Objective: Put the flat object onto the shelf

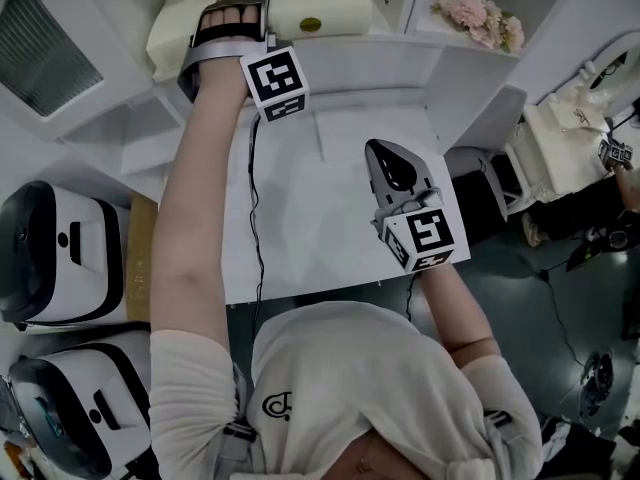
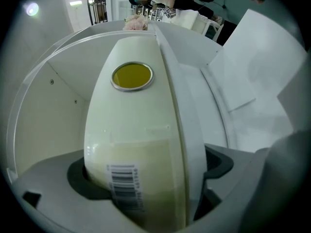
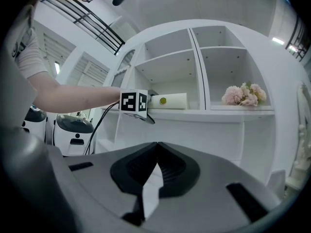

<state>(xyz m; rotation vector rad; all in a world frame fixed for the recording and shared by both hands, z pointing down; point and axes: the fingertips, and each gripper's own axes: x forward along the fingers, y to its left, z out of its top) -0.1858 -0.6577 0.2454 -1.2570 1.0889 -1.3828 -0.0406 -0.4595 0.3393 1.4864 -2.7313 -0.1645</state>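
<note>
Flat object (image 2: pixel 141 130): cream pack with a barcode and a round yellow seal, lying flat inside the lower-left compartment of the shelf (image 3: pixel 209 114).
Left tongs (image 2: pixel 150 161): spread wide around its near end, the pads apparently not pressing.
Step in hand: probably the release. Back off along the pack's length without nudging it toward the ledge.
Axis: long side runs along the shelf front, with the seal facing the room.
Right tongs (image 3: pixel 155 147): closed, empty, over the counter (image 1: pixel 330 208).
</note>
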